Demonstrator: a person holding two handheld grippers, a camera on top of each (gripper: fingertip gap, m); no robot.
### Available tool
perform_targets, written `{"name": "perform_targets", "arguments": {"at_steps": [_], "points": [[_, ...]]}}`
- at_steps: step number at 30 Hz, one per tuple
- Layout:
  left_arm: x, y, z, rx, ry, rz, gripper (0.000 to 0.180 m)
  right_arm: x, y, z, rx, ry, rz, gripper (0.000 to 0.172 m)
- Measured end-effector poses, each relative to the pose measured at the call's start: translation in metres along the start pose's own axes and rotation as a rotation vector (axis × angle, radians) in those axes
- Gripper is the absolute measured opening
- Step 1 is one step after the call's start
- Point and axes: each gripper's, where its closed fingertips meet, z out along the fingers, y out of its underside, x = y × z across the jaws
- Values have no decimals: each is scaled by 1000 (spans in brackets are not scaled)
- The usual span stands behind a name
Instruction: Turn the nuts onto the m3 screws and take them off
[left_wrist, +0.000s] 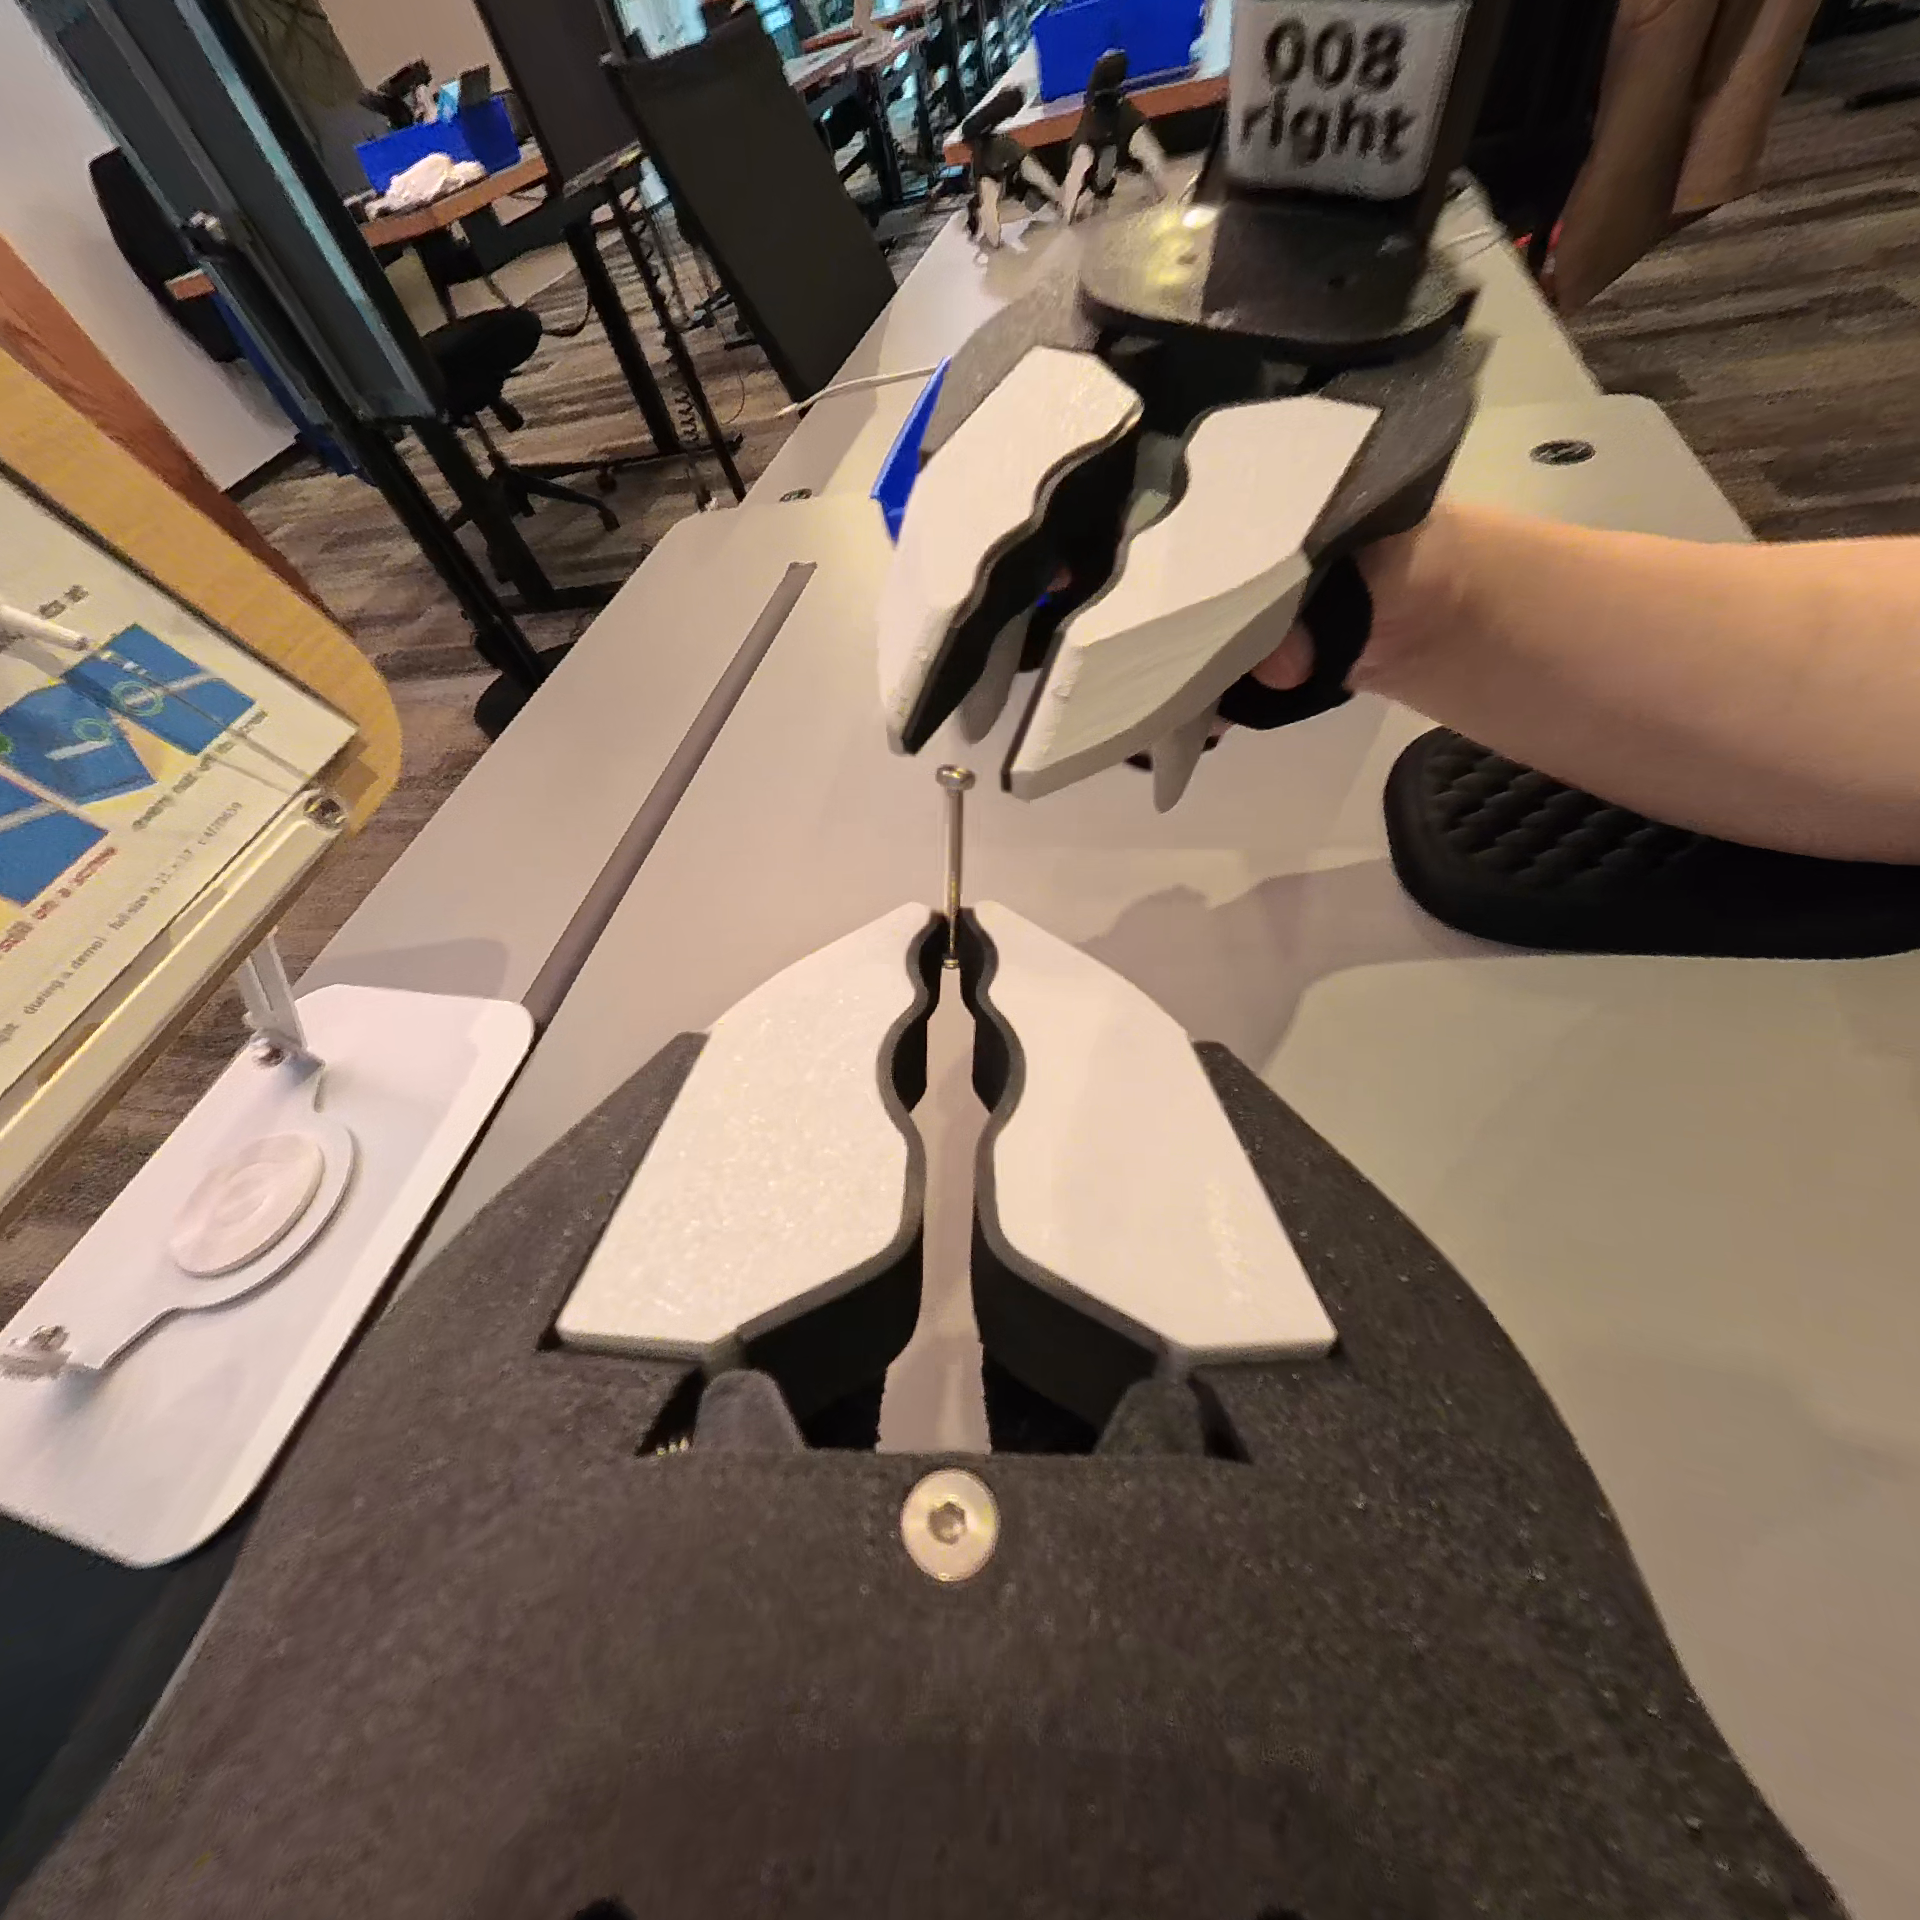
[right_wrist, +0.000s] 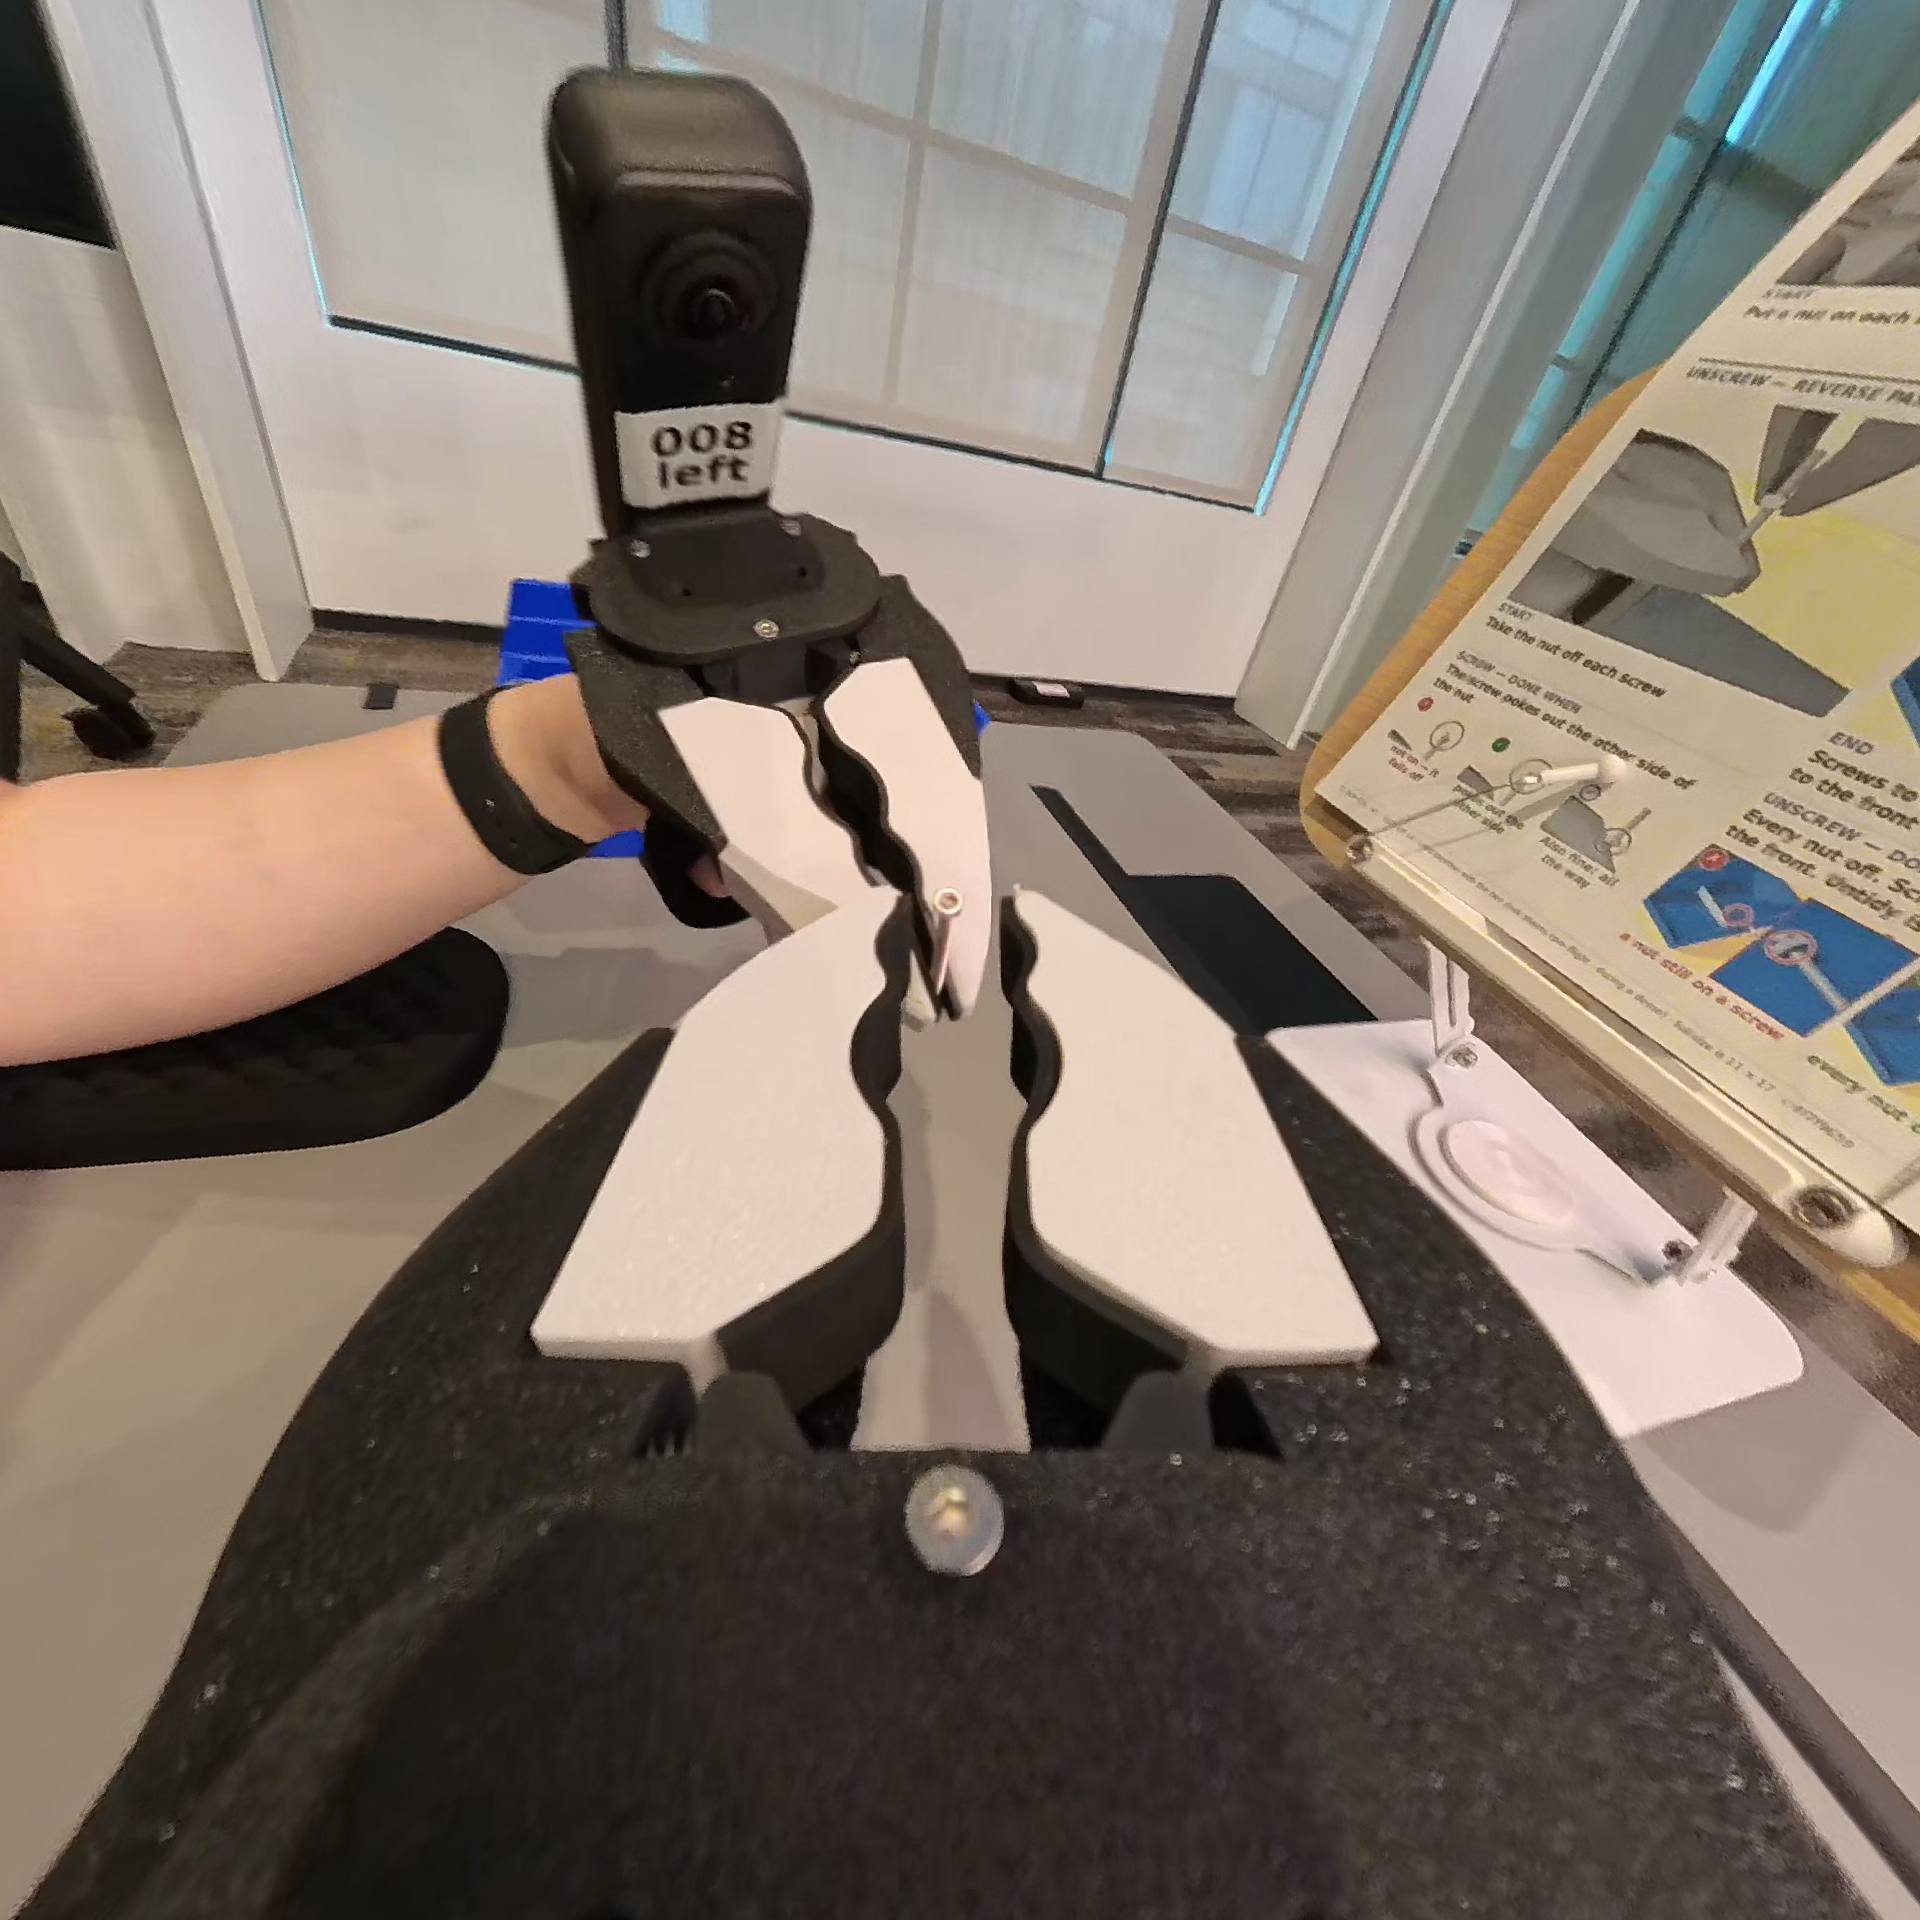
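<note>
- Where both wrist views look down, a long pale grey bench (left_wrist: 1558, 1195) carries everything; a dark slot (left_wrist: 665, 769) runs along its length on the left wrist view's left side.
- A tilted instruction board (right_wrist: 1621, 727) on a wooden backing stands at the bench edge, on a white metal stand with a flat base plate (right_wrist: 1538, 1288). Printed diagrams cover it; wording not recorded.
- A black padded armrest (left_wrist: 1621, 862) lies on the bench under the forearm of the hand (left_wrist: 1455, 613) that grips the right gripper's handle.
- Right gripper (left_wrist: 971, 764): seen from the left wrist view it hangs above the bench, tilted tips-down. Its white fingers (left_wrist: 1174, 623) stand spread, a clear gap between the tips. Nothing is pinched in it. The tips sit just above the screw's head, one to either side, apart from it.
- Left gripper (left_wrist: 951, 914): held by a hand (right_wrist: 540, 769) with a black strap at the wrist. Its fingers (left_wrist: 790, 1091) are drawn close together and pinch the lower end of the screw at the very tips.
- Screw (left_wrist: 952, 842): slim, silver, long-shanked, with a small round head. It juts straight out past the left gripper's tips, off the bench, head toward the right gripper. In the right wrist view it (right_wrist: 943, 935) lies along the edge of the left gripper's finger, between the right gripper's spread fingers.
- Background: blue bins (left_wrist: 436, 156) on far desks, blurred.
</note>
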Motion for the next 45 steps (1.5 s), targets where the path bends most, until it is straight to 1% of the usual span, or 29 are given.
{"name": "perform_targets", "arguments": {"at_steps": [1, 4, 8, 15, 24, 38, 45], "points": [[4, -4, -1, 21, 25, 1, 2, -3, -2, -1, 19, -18, -4, 16], [15, -14, -4, 71, 76, 12, 2, -9, -9, -4, 59, -41, -47, 16], [20, -20, -7, 97, 101, 23, 2, -21, -22, -10, 110, -63, -147, 16], [30, -31, -12, 151, 156, 18, 2, -28, -31, -12, 155, -91, -146, 16], [36, -33, -11, 158, 181, 21, 2, -32, -36, -15, 161, -80, -206, 12], [37, -34, -10, 164, 188, 14, 2, -30, -31, -13, 134, -82, -203, 6], [37, -31, -10, 141, 173, 45, 2, -33, -27, -12, 116, -157, -88, 6]]}}
